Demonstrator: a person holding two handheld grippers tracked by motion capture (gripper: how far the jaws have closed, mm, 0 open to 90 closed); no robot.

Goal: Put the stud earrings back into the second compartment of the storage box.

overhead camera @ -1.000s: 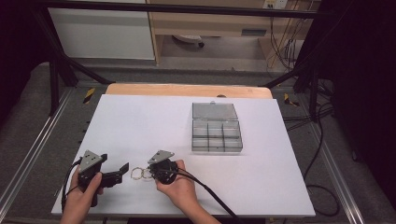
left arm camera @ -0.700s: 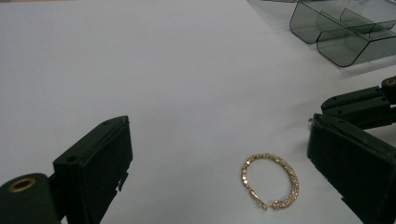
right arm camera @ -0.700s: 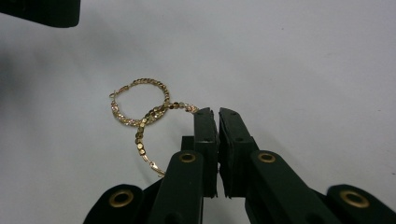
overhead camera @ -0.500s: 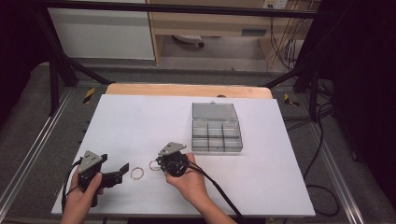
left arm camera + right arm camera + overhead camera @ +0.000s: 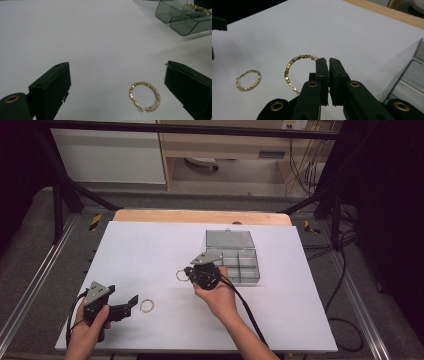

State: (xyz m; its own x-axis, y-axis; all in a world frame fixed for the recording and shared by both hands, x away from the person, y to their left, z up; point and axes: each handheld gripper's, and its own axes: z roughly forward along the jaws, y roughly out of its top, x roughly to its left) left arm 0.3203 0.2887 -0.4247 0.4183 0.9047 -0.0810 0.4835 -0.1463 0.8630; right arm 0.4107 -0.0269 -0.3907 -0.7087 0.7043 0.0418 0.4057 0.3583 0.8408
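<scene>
Gold hoop earring [image 5: 294,67] pinched in the closed right gripper [image 5: 189,273], near the compartment box [image 5: 235,265]; second earring [image 5: 145,99] unpicked between the open left gripper [image 5: 120,87] jaws; both remain unboxed.

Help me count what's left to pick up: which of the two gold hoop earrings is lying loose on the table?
The hoop earring on the table, in front of the left gripper's open jaws. The other hoop is pinched in the right gripper, lifted.
</scene>
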